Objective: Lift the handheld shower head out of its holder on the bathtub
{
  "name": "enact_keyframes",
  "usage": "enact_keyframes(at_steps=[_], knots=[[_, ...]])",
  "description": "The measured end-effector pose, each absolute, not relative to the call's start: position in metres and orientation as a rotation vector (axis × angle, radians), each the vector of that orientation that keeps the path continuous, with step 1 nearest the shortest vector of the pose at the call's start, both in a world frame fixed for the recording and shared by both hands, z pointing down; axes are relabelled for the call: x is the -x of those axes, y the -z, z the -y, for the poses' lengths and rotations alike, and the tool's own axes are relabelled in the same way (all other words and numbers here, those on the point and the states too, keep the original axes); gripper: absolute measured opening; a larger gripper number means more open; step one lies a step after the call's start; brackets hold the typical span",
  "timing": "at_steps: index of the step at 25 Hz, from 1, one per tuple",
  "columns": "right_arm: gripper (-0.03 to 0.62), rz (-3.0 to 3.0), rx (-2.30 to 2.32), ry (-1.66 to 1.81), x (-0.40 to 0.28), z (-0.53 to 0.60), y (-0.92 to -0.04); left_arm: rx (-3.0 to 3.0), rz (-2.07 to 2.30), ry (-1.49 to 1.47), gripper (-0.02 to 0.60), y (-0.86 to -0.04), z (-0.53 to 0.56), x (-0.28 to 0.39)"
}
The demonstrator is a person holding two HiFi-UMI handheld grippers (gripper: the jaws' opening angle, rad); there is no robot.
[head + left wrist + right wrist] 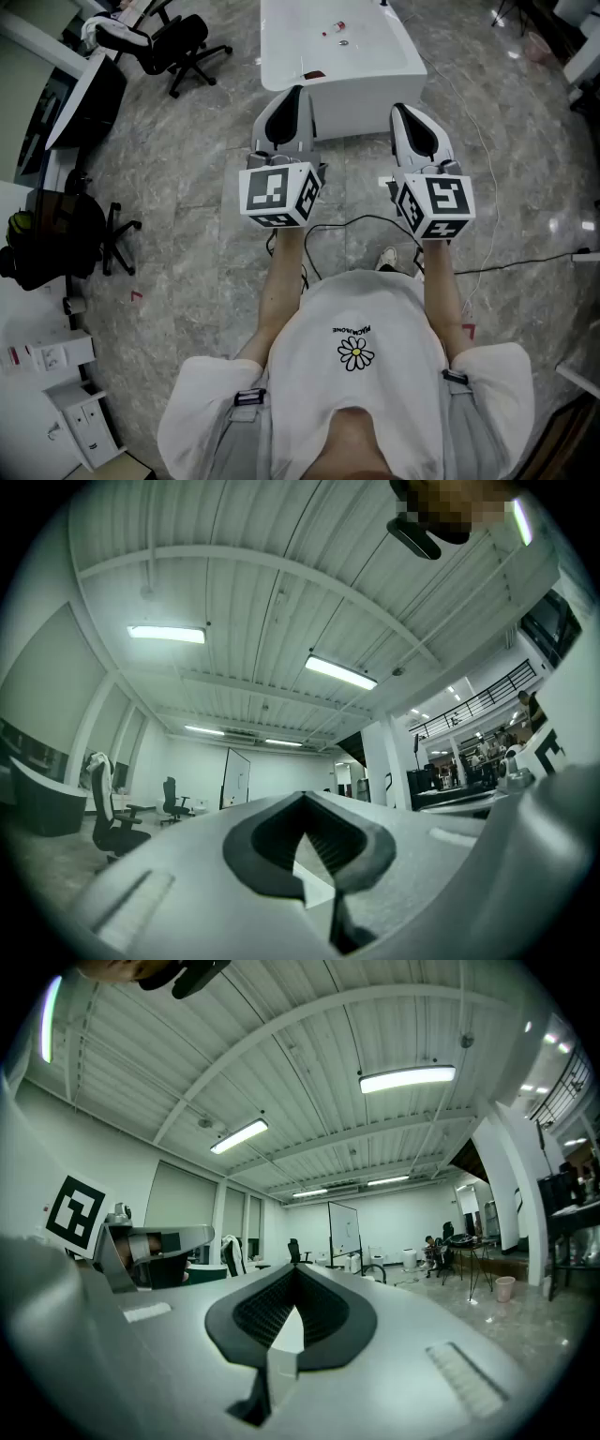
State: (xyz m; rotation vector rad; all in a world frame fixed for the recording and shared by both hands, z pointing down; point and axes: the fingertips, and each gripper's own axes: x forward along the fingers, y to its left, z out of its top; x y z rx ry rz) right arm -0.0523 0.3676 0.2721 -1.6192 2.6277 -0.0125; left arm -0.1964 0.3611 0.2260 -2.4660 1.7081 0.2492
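Note:
A white bathtub (337, 56) stands on the marble floor straight ahead of me, with a few small items on its top. I cannot make out a shower head or its holder in any view. My left gripper (284, 120) and right gripper (415, 127) are held side by side at chest height, short of the tub's near end and pointing towards it. Both are shut with nothing between the jaws. The left gripper (305, 803) and the right gripper (295, 1274) look up at the ceiling and across the hall in their own views, tips meeting.
A black cable (375, 221) runs across the floor under my arms. Office chairs (178, 47) and a dark desk (84, 98) stand at the left, with a white cabinet (56, 356) lower left. A whiteboard (344, 1230) stands far across the hall.

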Motion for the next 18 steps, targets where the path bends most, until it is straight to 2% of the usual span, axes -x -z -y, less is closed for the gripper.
enact_keyframes(at_steps=[8, 18], knots=[[0.020, -2.638, 1.643, 0.035, 0.012, -0.337, -0.280, 2.489, -1.728, -0.274, 0.001, -0.230, -0.328, 0.166], [0.021, -2.618, 1.610, 0.138, -0.073, -0.308, -0.295, 2.545, -1.708, -0.154, 0.000, -0.262, -0.291, 0.086]])
